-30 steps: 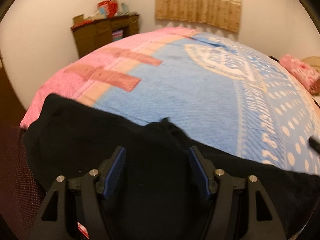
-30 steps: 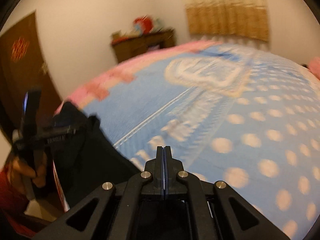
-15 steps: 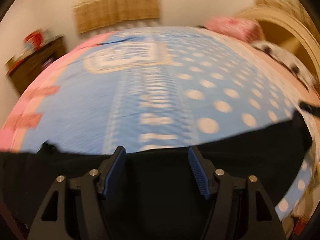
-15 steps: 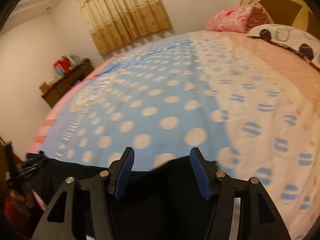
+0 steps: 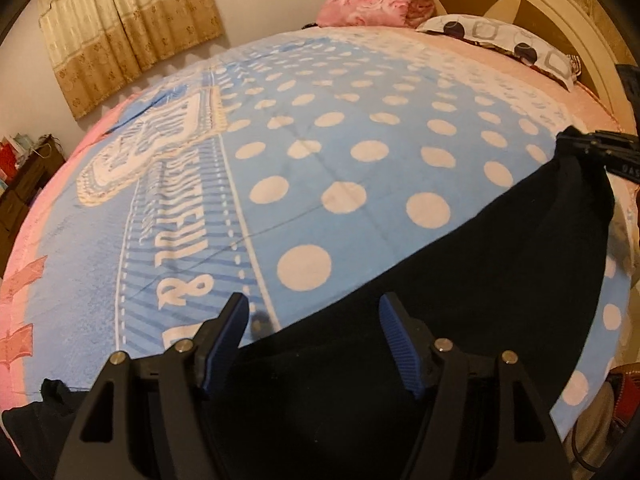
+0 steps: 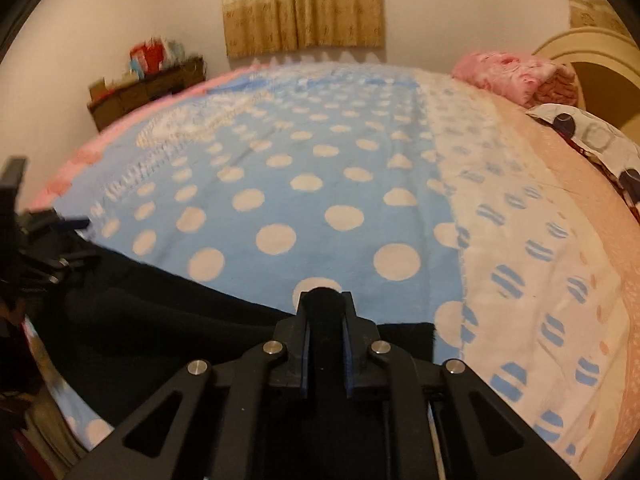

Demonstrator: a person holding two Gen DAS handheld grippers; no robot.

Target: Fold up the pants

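Black pants [image 5: 460,300] lie along the near edge of the bed [image 5: 60,208] in the left wrist view, spread over a blue blanket [image 5: 340,128] with cream dots. The left tool [image 5: 314,340] hangs over the cloth with its blue pads [image 5: 394,340] spread wide apart; the fabric runs under and between them, but neither pad presses on it. At the far right end of the pants the right tool [image 5: 576,146] shows as a dark shape at the cloth's corner. A pink folded cover [image 5: 372,8] and a patterned pillow [image 5: 500,40] sit at the far right by the headboard [image 5: 560,4]; a curtain [image 5: 128,28] hangs at the far left.

From the right wrist view, the right tool [image 6: 325,320] has just been closing and now pinches a thick fold of the black pants [image 6: 160,320], a roll of cloth bulging up between its narrow pads. The rest of the garment stretches left along the near edge of the bed [image 6: 560,220] toward the left tool [image 6: 48,240], seen blurred at the left rim. A dresser [image 6: 136,92] stands against the far wall.
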